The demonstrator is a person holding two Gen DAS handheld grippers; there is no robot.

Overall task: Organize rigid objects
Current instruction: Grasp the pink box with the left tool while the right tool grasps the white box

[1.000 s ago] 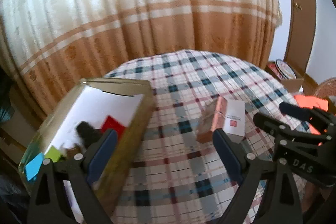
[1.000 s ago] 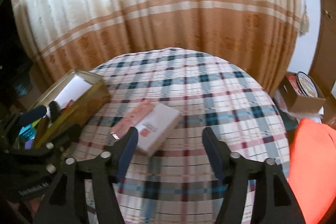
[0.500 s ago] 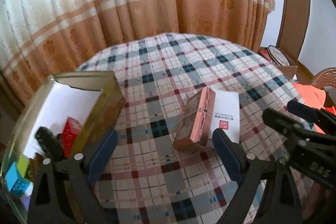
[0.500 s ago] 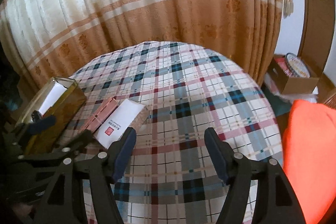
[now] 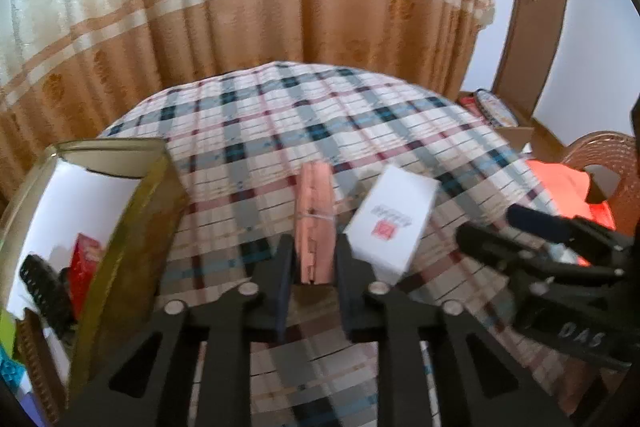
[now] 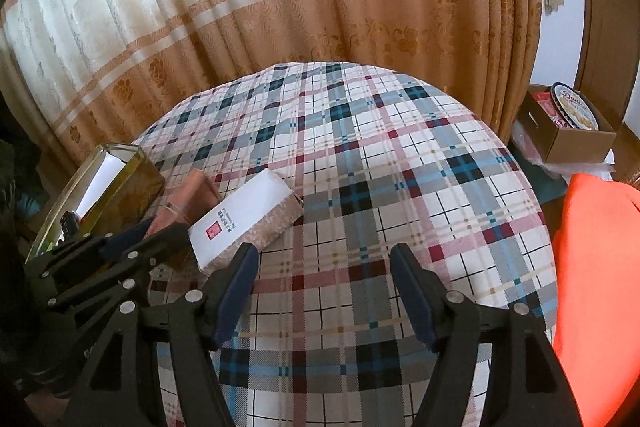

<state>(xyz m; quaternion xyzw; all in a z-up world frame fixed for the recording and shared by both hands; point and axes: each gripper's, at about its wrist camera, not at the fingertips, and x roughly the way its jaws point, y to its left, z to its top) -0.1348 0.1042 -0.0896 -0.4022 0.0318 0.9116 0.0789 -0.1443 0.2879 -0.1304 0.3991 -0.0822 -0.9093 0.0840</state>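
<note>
A narrow pink box (image 5: 314,219) lies on the plaid tablecloth (image 6: 380,187). My left gripper (image 5: 315,255) is closing on its near end, and the pads press both long sides. A white box with a red seal (image 5: 394,219) lies just right of it, slightly apart. In the right wrist view the same white box (image 6: 244,219) sits just beyond the left finger of my right gripper (image 6: 324,259). That gripper is open over bare cloth. The pink box (image 6: 196,191) and left gripper (image 6: 148,231) show at the left there.
An open gold tin (image 5: 132,235) stands at the table's left edge, holding a red block (image 5: 84,255), a black piece (image 5: 44,287) and other small bits. An orange cloth (image 6: 596,267) is at the right. A cardboard box (image 6: 568,143) stands on the floor by the curtain.
My left gripper has come down over the pink box and shut on it. The pink box now points straight away and stands apart from the white box. The right gripper dipped slightly, still open.
</note>
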